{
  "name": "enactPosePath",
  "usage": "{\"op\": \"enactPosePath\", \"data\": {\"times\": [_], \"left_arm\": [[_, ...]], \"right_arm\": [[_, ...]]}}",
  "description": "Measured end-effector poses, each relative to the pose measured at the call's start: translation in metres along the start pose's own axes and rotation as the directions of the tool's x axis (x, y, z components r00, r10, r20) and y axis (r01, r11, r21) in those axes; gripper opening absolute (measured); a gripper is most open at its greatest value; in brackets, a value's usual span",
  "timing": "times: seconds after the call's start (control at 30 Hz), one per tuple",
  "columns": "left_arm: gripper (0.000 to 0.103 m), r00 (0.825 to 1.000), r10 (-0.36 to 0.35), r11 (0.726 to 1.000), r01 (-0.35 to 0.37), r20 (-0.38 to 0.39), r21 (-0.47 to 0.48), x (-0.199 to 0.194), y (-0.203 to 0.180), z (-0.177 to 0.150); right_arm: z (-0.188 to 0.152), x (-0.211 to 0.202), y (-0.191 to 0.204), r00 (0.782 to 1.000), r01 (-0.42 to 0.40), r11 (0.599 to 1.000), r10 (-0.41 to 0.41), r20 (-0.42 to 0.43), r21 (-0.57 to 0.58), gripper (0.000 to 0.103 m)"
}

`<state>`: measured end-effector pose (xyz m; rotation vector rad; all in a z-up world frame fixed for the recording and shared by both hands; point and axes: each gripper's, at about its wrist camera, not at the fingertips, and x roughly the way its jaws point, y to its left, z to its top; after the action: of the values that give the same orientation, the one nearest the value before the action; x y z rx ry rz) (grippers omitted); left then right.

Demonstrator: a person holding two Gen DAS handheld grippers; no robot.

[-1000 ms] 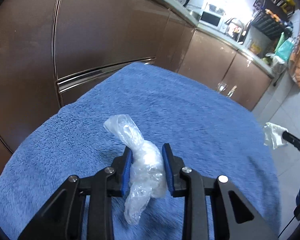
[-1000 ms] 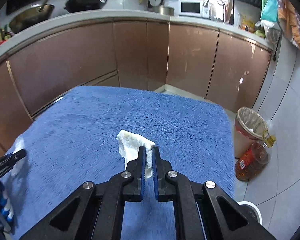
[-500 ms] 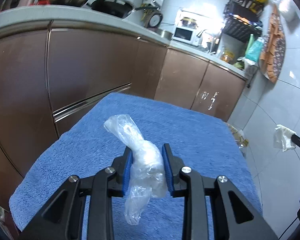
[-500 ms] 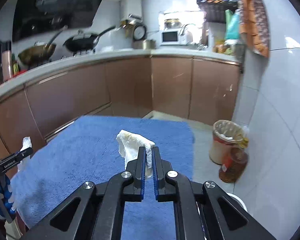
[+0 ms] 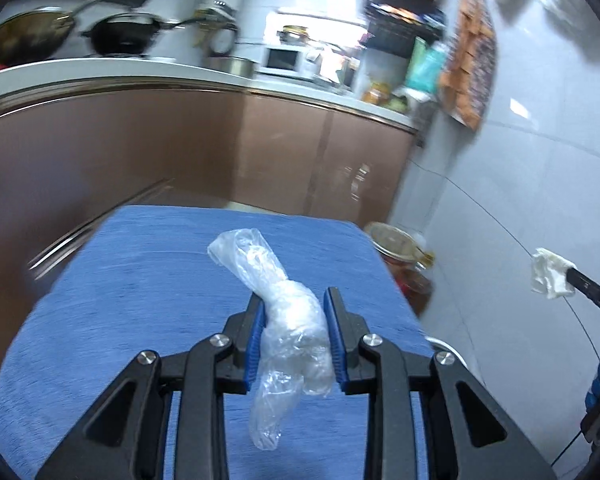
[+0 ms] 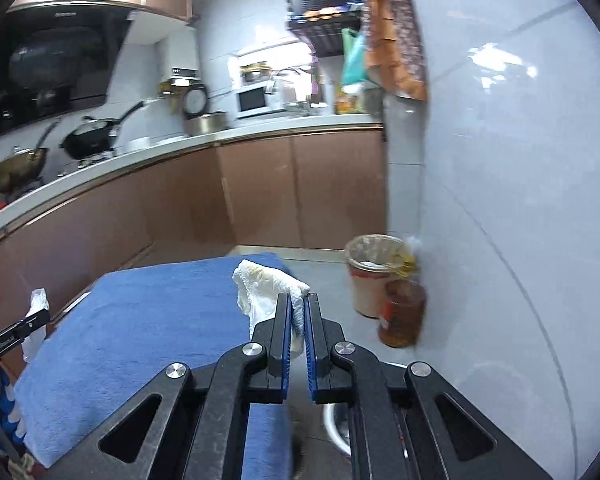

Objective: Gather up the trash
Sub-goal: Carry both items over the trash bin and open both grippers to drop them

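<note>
My left gripper (image 5: pixel 295 300) is shut on a crumpled clear plastic bag (image 5: pixel 276 292), held in the air above a blue towel-covered table (image 5: pixel 140 300). The bag pokes out ahead of the pads and dangles below them. My right gripper (image 6: pixel 298 300) is shut on a crumpled white tissue (image 6: pixel 260 284), also lifted off the blue table (image 6: pixel 140 320). In the left wrist view the tissue (image 5: pixel 550 274) shows at the far right in the right gripper's tip. A lined trash bin (image 6: pixel 374 272) stands on the floor beyond the table's far right corner; in the left wrist view the bin (image 5: pixel 392 242) peeks past the table edge.
An amber oil bottle (image 6: pixel 402 312) stands next to the bin against the white tiled wall (image 6: pixel 500 200). Brown cabinets (image 5: pixel 180 152) under a counter with pans (image 5: pixel 120 34) and a microwave (image 6: pixel 254 100) run along the back and left. A white round object (image 6: pixel 334 424) lies on the floor below my right gripper.
Both grippers have risen and swung right with their loads still held. The views now take in the counter, the wall and the trash bin instead of mostly the blue towel.
</note>
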<state>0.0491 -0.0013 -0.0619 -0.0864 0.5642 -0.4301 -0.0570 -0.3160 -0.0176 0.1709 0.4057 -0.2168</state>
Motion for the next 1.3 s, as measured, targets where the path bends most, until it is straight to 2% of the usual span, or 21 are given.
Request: {"op": "enactPosePath", "data": {"times": [0.1,0.2,0.4,0.5,0.67,0.8,1.07,1.13,1.23,1.3], "left_arm": [[0.027,0.997,-0.062,0.996,0.064,-0.036,0.057,0.019,-0.035,0.001],[0.027,0.986,-0.141,0.983,0.15,-0.09,0.105,0.045,-0.074,0.004],[0.027,0.944,-0.251,0.939,0.291,-0.212,0.182,0.107,-0.15,0.003],[0.027,0.912,-0.294,0.919,0.352,-0.285,0.176,0.147,-0.185,-0.001],[0.027,0.872,-0.312,0.897,0.401,-0.377,0.185,0.205,-0.238,-0.018],[0.027,0.846,-0.304,0.89,0.416,-0.438,0.186,0.242,-0.271,-0.033],[0.028,0.81,-0.252,0.896,0.402,-0.529,0.19,0.3,-0.298,-0.063],[0.028,0.808,-0.242,0.897,0.398,-0.537,0.194,0.307,-0.3,-0.067],[0.03,0.792,-0.247,0.891,0.413,-0.559,0.19,0.318,-0.307,-0.073],[0.04,0.789,-0.252,0.889,0.417,-0.56,0.189,0.321,-0.308,-0.074]], "right_arm": [[-0.01,0.003,-0.016,0.998,0.06,0.998,-0.06,-0.017,0.008,0.007],[-0.024,0.014,-0.035,0.991,0.119,0.993,-0.118,-0.056,0.019,0.007],[-0.051,0.048,-0.075,0.97,0.196,0.977,-0.182,-0.159,0.08,0.007],[-0.061,0.065,-0.091,0.956,0.233,0.968,-0.21,-0.204,0.095,0.007],[-0.078,0.099,-0.117,0.932,0.28,0.953,-0.24,-0.272,0.118,0.007],[-0.089,0.126,-0.13,0.913,0.307,0.944,-0.257,-0.316,0.119,0.008],[-0.104,0.159,-0.146,0.889,0.332,0.935,-0.267,-0.372,0.124,0.009],[-0.108,0.164,-0.147,0.883,0.338,0.934,-0.271,-0.383,0.118,0.01],[-0.111,0.171,-0.151,0.878,0.343,0.932,-0.273,-0.393,0.119,0.018],[-0.114,0.173,-0.153,0.875,0.349,0.93,-0.278,-0.396,0.119,0.026]]}}
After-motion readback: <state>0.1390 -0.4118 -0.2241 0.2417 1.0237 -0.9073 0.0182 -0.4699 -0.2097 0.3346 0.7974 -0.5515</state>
